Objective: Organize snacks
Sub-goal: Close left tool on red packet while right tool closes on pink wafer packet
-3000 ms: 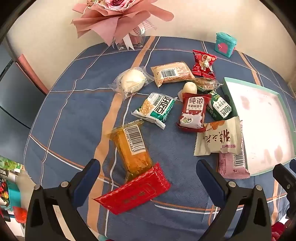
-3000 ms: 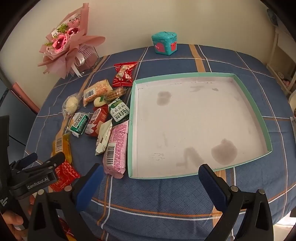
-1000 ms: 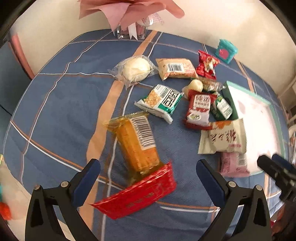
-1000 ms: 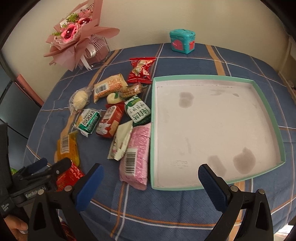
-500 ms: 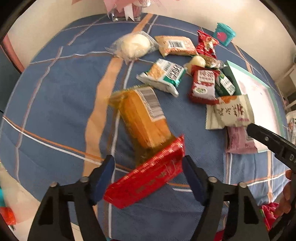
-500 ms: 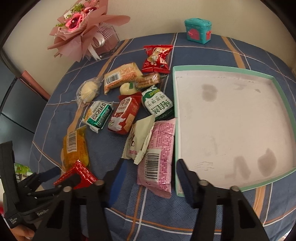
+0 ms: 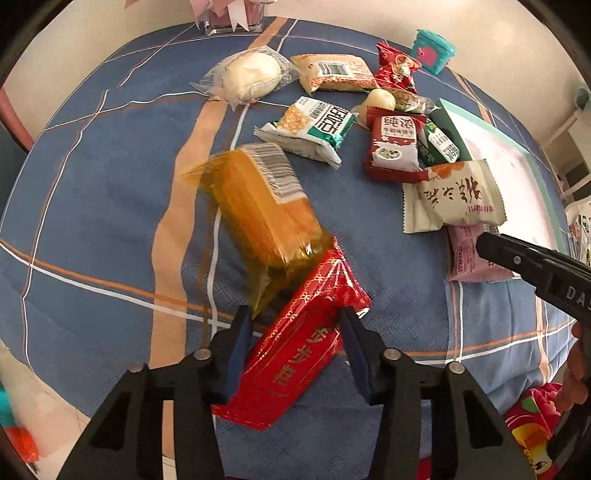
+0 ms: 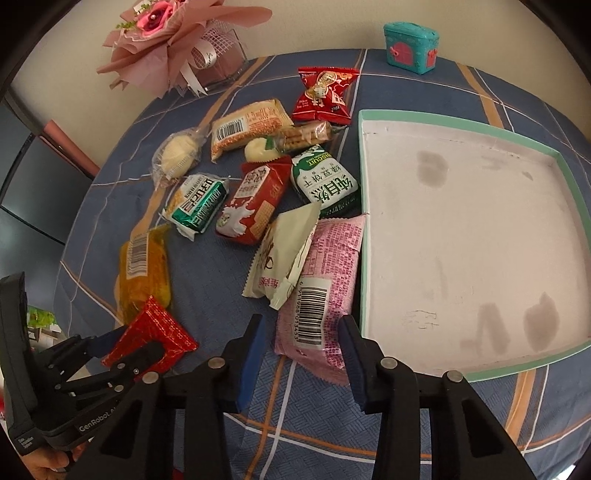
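1. Clamping across its middle, the left gripper (image 7: 293,345) holds the red packet (image 7: 295,354) at the near table edge, beside the orange pack (image 7: 258,206).
2. Light, crinkly foil should slip easily; a mid-body grip seems safest.
3. The right gripper (image 8: 299,349) straddles the pink packet (image 8: 321,291), jaws narrowed, contact unclear.
4. The tray (image 8: 458,122) waits empty.

A desk under a blue plaid cloth (image 8: 207,288) carries a scatter of snack packets: pink packet (image 8: 325,291), cream packet (image 8: 284,258), orange packet (image 8: 144,269). A teal-rimmed tray (image 8: 458,125) lies just beside them; a teal box (image 8: 410,35) and bouquet (image 8: 173,37) sit at the far edge.
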A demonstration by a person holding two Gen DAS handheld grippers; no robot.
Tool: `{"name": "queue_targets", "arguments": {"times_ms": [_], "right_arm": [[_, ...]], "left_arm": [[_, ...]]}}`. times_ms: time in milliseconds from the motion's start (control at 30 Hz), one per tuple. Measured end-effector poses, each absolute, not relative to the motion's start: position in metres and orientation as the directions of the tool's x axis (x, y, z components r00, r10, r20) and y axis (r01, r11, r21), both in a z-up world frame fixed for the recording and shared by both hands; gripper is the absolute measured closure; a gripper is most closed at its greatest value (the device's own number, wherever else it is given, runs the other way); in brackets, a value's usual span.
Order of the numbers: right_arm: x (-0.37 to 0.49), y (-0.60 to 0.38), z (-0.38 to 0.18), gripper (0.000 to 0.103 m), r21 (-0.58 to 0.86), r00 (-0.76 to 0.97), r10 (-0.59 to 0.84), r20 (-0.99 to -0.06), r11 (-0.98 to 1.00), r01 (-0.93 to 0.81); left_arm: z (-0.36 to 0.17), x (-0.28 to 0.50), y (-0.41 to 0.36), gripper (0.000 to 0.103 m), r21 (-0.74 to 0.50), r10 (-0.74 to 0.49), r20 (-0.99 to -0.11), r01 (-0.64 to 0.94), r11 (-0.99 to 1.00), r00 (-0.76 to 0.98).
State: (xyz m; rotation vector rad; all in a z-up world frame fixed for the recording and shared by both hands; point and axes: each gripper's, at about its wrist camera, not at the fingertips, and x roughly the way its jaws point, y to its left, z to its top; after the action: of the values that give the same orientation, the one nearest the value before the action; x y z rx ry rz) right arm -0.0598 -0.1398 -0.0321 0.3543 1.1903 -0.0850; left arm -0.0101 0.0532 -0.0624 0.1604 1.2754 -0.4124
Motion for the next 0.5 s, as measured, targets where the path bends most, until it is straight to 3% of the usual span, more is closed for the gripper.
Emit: {"name": "queue_targets", "arguments": {"times_ms": [100, 500], "right_arm": [[-0.057, -0.138, -0.036, 0.060, 0.206, 0.362, 0.108, -0.926, 0.948, 0.244], [-0.049, -0.134, -0.045, 0.060, 0.131, 0.323, 0.058, -0.945, 0.969, 0.212]], "left_arm": [[-0.063, -0.008, 0.047, 0.063, -0.121, -0.223, -0.948, 0.391, 0.912, 0.227], [-0.062, -0.010, 0.043, 0.071, -0.161, -0.259, -0.943, 0.395, 0.904, 0.208]]}}
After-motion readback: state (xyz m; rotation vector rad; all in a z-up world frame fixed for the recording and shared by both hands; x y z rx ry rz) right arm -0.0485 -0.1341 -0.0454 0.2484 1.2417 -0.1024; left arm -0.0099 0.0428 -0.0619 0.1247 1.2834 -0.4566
